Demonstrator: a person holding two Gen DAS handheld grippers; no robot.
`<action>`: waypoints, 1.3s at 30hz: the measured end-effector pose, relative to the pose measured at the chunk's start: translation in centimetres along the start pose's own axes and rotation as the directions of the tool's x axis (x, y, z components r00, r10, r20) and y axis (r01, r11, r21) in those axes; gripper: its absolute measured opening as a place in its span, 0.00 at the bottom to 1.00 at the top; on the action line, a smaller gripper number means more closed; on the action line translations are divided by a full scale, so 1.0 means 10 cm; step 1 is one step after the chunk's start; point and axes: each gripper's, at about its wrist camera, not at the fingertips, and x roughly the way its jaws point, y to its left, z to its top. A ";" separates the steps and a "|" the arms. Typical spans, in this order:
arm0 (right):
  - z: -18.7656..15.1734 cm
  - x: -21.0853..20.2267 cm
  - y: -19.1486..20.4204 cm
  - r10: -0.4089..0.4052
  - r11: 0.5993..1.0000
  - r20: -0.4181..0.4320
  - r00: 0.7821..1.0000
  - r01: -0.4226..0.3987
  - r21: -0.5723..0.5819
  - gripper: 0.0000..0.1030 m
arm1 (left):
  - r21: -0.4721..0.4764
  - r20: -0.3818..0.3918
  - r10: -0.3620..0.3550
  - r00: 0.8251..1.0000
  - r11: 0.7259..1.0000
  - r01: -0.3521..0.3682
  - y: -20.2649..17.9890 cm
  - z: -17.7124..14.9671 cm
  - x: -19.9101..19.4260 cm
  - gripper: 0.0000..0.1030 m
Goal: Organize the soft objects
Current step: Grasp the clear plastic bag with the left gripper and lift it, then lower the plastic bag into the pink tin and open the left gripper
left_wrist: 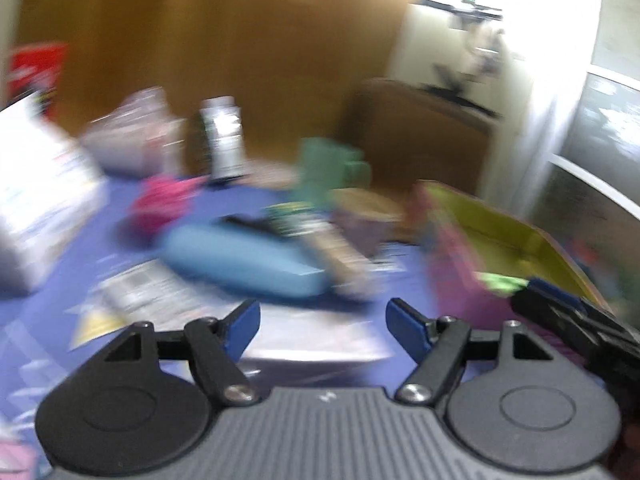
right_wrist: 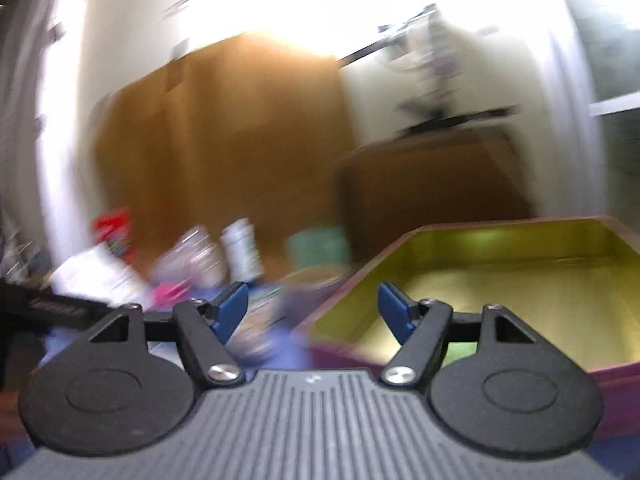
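Note:
Both views are blurred by motion. My left gripper (left_wrist: 322, 326) is open over the blue cloth, with nothing between its blue pads. Ahead of it lie a long light-blue soft object (left_wrist: 240, 260) and a pink soft thing (left_wrist: 160, 200). To the right stands a pink box with a yellow-green inside (left_wrist: 500, 240), and a small green object (left_wrist: 500, 282) rests inside at its near wall. My right gripper (right_wrist: 314, 312) is open and empty at the box's near left corner (right_wrist: 500, 280). The right gripper's tip (left_wrist: 560, 320) shows at the box in the left wrist view.
On the blue cloth (left_wrist: 100, 240) stand a white carton (left_wrist: 36, 208), a clear bag (left_wrist: 136, 140), a white bottle (left_wrist: 226, 140), a teal mug (left_wrist: 332, 168) and a round tin (left_wrist: 364, 216). Printed paper (left_wrist: 140, 292) lies near. A brown cupboard (left_wrist: 220, 60) rises behind.

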 end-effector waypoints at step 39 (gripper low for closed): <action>0.11 -0.14 0.05 -0.106 0.992 -0.005 0.994 0.105 -0.074 0.45 | 0.130 -0.021 -0.324 0.946 0.937 0.324 -1.07 0.33 0.05 0.45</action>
